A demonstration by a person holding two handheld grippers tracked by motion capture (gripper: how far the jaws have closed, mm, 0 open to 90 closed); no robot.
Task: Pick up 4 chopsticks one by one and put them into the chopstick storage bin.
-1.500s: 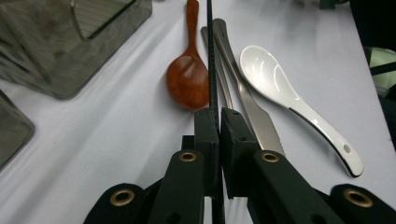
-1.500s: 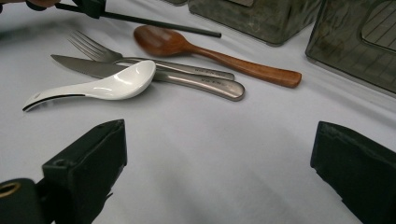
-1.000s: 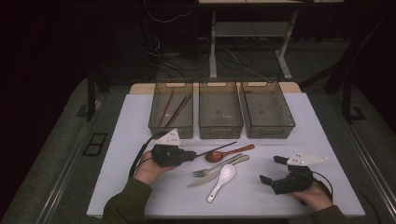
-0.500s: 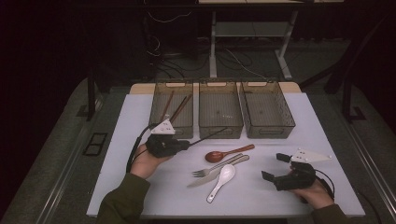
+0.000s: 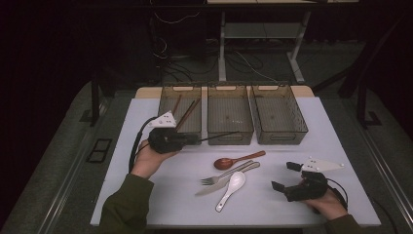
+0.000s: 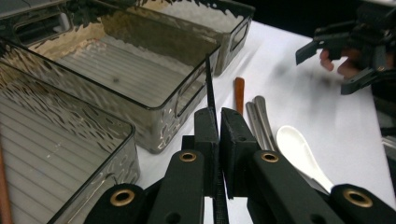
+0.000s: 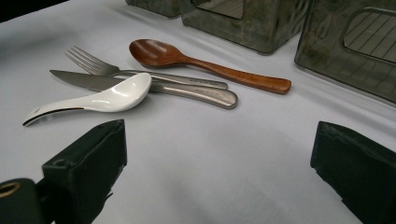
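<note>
I see three bins (image 5: 230,117) in a row at the back of the surface (image 5: 341,146) — chopsticks (image 5: 187,113) in the left one; fork (image 5: 214,179), knife (image 5: 207,189) and two spoons (image 5: 232,189) lie before them.

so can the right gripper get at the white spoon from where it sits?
Probably yes: the right gripper is open, and bare table lies between it and the white spoon. The spoon's bowl rests against the knife, though.

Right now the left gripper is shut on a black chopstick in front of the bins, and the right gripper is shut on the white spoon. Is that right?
Not quite. The left gripper is shut on the black chopstick, but the right gripper stands open and empty, apart from the white spoon, as the right gripper view shows.
</note>
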